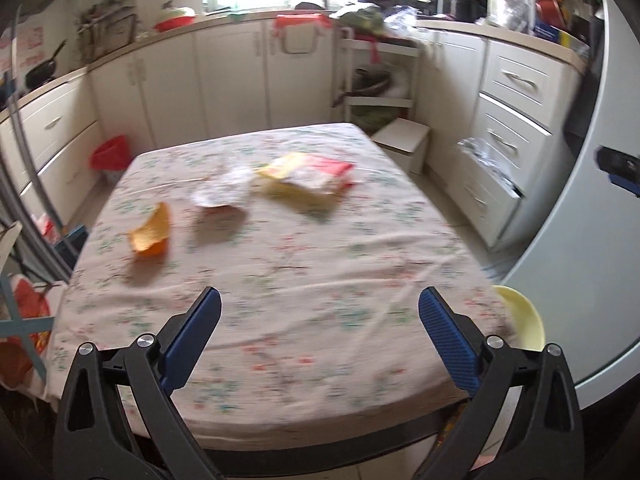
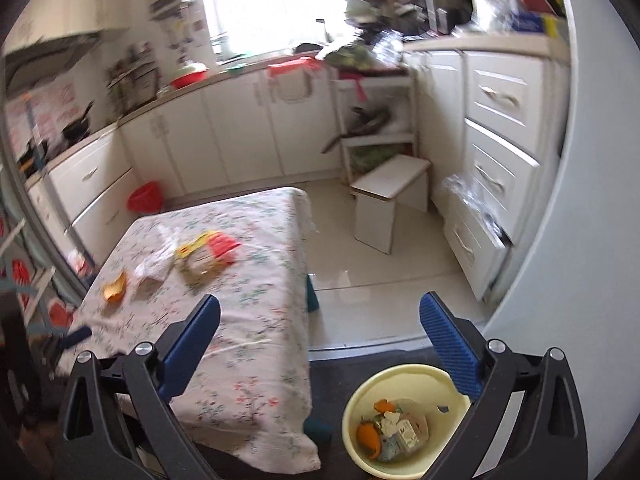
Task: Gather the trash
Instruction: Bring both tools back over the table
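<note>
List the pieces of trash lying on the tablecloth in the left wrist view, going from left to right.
orange peel → crumpled white wrapper → yellow and red packet

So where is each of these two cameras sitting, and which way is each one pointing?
Left wrist view: sits on the left tool, looking down over the floral-cloth table at an orange wrapper, a white wrapper and a yellow-red packet; its open blue fingers show.
Right wrist view: sits on the right tool, off the table's corner, above a yellow bin holding trash; its open fingers show.
Shared: table, the three trash pieces, bin, kitchen cabinets.
</note>
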Motion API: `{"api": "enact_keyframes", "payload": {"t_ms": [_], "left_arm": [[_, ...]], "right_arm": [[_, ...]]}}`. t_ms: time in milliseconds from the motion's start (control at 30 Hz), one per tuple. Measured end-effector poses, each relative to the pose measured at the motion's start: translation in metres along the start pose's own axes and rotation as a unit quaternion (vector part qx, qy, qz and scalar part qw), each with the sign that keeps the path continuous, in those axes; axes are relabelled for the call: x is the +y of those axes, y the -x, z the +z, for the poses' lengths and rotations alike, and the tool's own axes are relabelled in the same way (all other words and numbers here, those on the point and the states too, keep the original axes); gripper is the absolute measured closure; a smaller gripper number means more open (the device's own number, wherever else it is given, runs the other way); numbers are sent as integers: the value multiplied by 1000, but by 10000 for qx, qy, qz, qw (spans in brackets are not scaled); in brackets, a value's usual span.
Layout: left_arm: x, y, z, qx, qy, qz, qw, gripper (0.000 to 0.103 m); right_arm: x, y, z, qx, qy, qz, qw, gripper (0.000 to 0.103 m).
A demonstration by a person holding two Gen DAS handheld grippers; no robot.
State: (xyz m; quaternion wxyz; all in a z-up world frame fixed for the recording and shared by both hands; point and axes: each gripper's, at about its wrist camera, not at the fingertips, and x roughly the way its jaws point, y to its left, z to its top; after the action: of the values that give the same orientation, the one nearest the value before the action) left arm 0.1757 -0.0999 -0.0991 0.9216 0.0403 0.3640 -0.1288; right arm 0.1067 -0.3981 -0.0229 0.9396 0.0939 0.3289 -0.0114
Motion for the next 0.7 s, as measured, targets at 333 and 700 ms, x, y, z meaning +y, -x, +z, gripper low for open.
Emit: {"api": "enact_keyframes", "payload": {"t_ms": [333, 700], "left_arm": [[74, -13, -20, -49, 766, 330, 9965, 8], [104, -9, -23, -34, 1037, 495, 9934, 8]], "right_arm": [[69, -25, 3, -63, 356, 323, 9988, 7], [137, -54, -5, 25, 848, 556, 9948, 7]]}}
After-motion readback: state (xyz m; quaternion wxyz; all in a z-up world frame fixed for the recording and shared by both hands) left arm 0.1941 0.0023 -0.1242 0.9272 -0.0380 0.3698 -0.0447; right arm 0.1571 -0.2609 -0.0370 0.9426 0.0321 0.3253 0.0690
